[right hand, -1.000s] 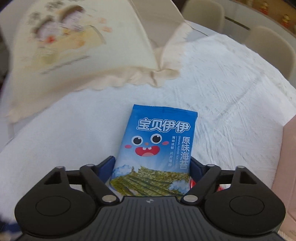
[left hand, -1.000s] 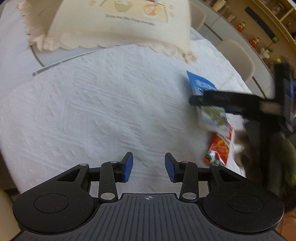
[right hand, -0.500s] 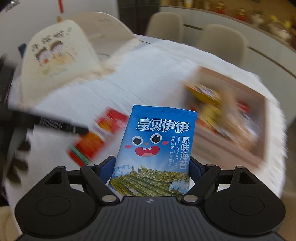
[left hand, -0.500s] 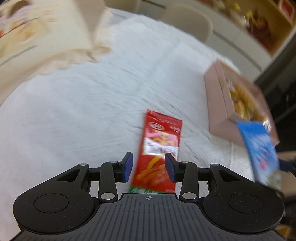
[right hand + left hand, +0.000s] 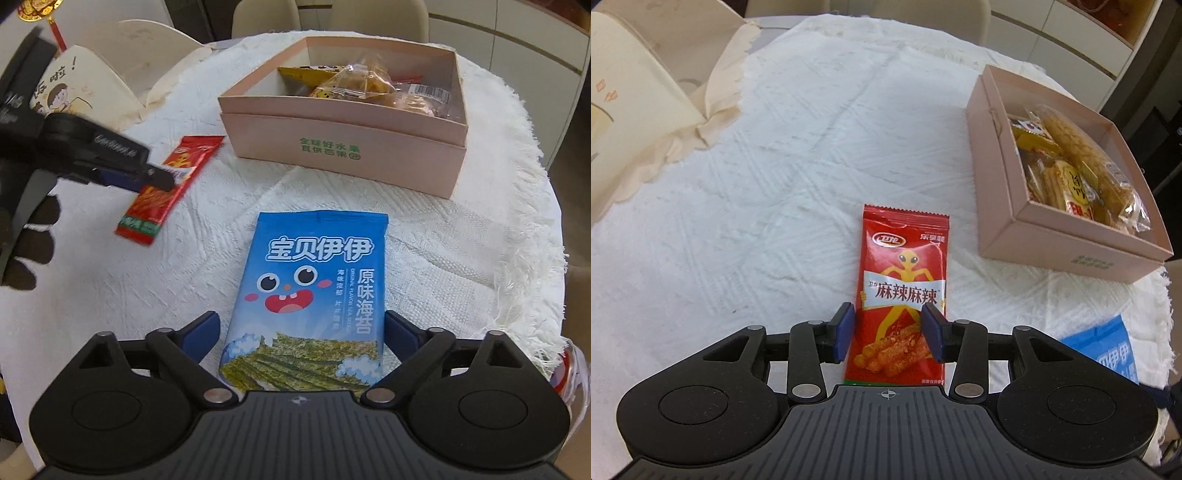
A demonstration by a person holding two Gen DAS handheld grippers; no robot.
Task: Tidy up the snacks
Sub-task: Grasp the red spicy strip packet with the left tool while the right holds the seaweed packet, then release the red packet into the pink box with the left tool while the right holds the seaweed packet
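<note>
Holding a blue seaweed packet [image 5: 310,302] between its pads, the right claw [image 5: 301,332] faces the pink snack box [image 5: 343,147] straight ahead, nearer than the left claw [image 5: 886,332], whose half-open pads flank a red spicy-stick packet [image 5: 903,291] lengthwise over the tabletop [image 5: 775,184].
</note>
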